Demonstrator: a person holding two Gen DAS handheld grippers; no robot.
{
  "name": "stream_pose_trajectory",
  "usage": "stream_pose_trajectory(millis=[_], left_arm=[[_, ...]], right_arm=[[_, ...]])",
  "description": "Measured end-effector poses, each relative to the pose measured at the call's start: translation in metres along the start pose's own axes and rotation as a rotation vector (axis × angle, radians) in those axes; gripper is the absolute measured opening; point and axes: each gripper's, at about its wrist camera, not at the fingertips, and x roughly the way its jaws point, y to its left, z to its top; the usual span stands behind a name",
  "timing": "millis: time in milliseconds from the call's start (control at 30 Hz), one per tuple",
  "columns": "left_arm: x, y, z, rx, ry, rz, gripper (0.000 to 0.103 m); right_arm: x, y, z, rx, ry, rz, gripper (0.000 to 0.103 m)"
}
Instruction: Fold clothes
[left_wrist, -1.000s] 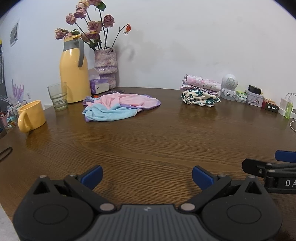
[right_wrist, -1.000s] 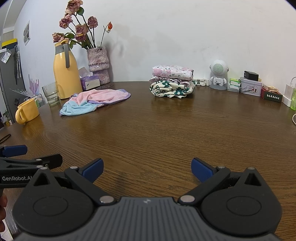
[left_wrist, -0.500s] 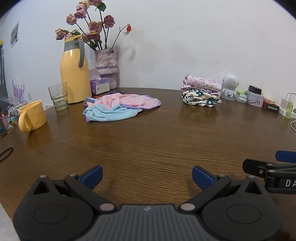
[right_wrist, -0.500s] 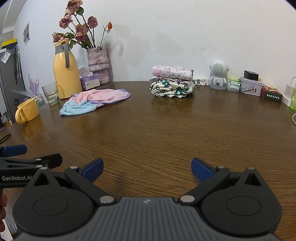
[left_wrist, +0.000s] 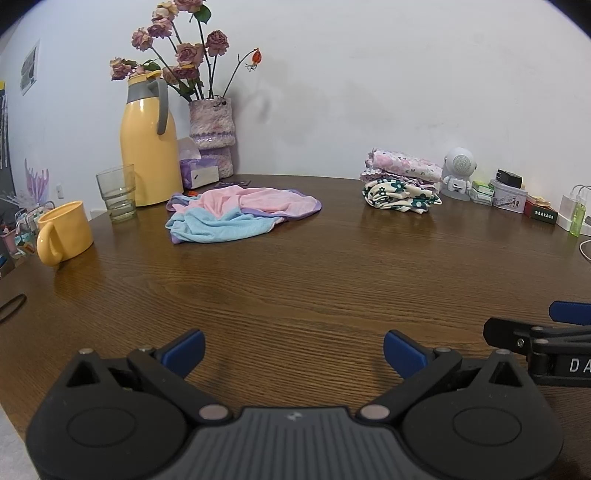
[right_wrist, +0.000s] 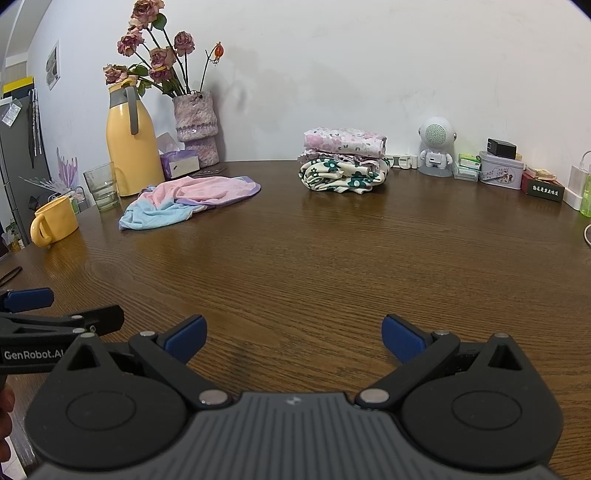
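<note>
A: Tool state at that frame?

B: Left tool (left_wrist: 293, 350) was spread wide, blue pads apart, nothing between them. Right tool (right_wrist: 291, 338) the same: wide apart, empty. Both hovered low over the near edge of the dark brown wood-grain worktop (left_wrist: 332, 266), side by side.

A: Where was the laundry?

B: Crumpled pink, light-blue and purple garment (left_wrist: 240, 214) lay unfolded at the far left of the worktop, well apart from both tools. Just in front of the tall yellow thermos jug with grey handle (left_wrist: 149, 144) and near the clear drinking glass (left_wrist: 116, 192).

A: Anything folded?

B: A stack of folded floral clothes (right_wrist: 345, 164) sat far centre-right, by the wall, beside a small white robot-shaped figure (right_wrist: 436, 147).

A: Other clutter?

B: Yellow ceramic mug (left_wrist: 62, 232) at left edge, textured purple vase of dried roses (left_wrist: 212, 133) behind the jug.
</note>
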Motion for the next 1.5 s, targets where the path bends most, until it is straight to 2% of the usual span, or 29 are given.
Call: stream_pose_trajectory(millis=[1267,1500], left_arm=[[0.002,0.004,0.0,-0.007,0.009,-0.004,0.103],[0.008,0.022,0.018,-0.015,-0.006,-0.021,0.103]], right_arm=[[0.003,0.0,-0.001,0.0,0.021,0.0,0.103],[0.008,0.006,0.011,-0.051,-0.01,0.036,0.103]])
